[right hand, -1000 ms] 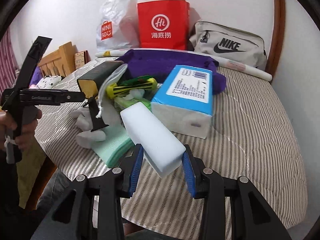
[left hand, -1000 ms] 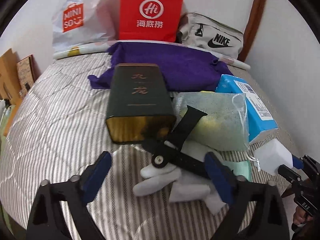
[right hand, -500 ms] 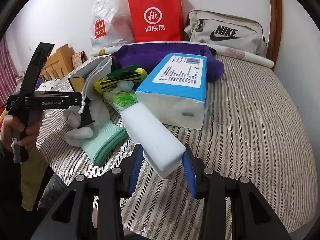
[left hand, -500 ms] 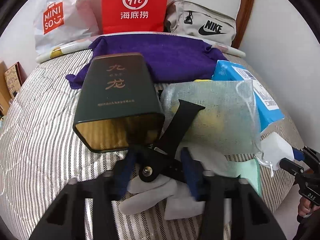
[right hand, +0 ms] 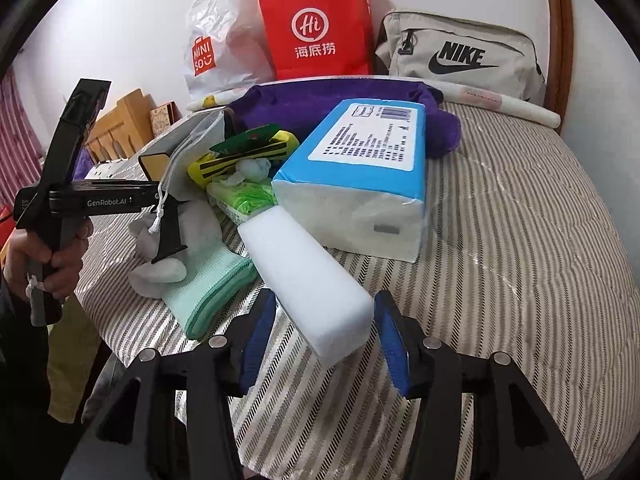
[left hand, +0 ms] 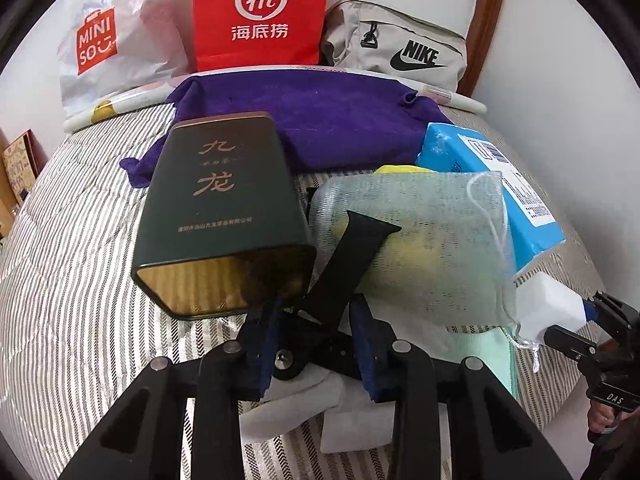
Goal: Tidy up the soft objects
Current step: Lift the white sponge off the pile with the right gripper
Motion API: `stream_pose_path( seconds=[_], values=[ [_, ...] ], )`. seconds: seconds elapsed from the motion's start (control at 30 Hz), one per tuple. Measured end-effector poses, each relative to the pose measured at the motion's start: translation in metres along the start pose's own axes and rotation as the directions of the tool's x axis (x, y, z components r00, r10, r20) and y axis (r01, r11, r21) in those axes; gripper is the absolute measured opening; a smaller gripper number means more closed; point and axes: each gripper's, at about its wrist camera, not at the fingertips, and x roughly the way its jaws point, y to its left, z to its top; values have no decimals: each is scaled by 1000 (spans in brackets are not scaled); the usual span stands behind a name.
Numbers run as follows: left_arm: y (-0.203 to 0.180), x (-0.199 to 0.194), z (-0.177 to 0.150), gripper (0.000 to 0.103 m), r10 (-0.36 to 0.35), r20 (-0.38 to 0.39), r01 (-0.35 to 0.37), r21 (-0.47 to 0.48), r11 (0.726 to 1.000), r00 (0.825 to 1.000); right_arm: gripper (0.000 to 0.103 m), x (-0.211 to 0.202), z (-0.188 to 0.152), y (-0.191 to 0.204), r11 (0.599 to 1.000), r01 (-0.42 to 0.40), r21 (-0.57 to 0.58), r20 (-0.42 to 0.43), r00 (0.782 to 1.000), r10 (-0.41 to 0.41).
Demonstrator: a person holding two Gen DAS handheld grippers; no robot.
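Note:
A black watch strap (left hand: 344,272) lies across a white glove (left hand: 296,396) on the striped bed (left hand: 80,280). My left gripper (left hand: 316,344) is closing on the strap, and both blue pads press its sides by the stud. A white sponge block (right hand: 308,280) rests on the bed, its far end against a blue tissue pack (right hand: 360,184). My right gripper (right hand: 326,300) is opening around the sponge, with a gap showing at each pad. A mint green cloth (right hand: 208,296) lies beside the glove.
A dark green tin (left hand: 224,216) and a mesh drawstring bag (left hand: 420,248) lie just beyond the strap. Behind them is a purple towel (left hand: 320,120). A red paper bag (left hand: 260,12), a white plastic bag (left hand: 112,40) and a grey Nike bag (left hand: 400,52) line the wall.
The left gripper came down and forward over the glove, and its wide jaws closed onto the black strap. The right jaws, earlier clamped on the white sponge, have spread off it.

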Motion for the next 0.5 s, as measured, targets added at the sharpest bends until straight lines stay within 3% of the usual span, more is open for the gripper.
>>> stream_pose_path(
  seconds=[0.03, 0.1, 0.2, 0.5],
  values=[
    [0, 1, 0, 32, -2, -1, 2, 6, 1000, 1000, 51, 1, 0, 1, 1000, -2, -2, 3, 1000, 2],
    [0, 0, -1, 19, -2, 2, 2, 16, 1000, 1000, 45, 0, 0, 4, 1000, -1, -13, 15, 1000, 2],
    [2, -4, -2, 12, -24, 7, 24, 7, 1000, 1000, 45, -5, 0, 10, 999, 7, -42, 37, 999, -6],
    [10, -19, -7, 6, -51, 28, 52, -28, 998, 998, 44, -16, 3, 14, 999, 28, -41, 46, 999, -26]
  ],
)
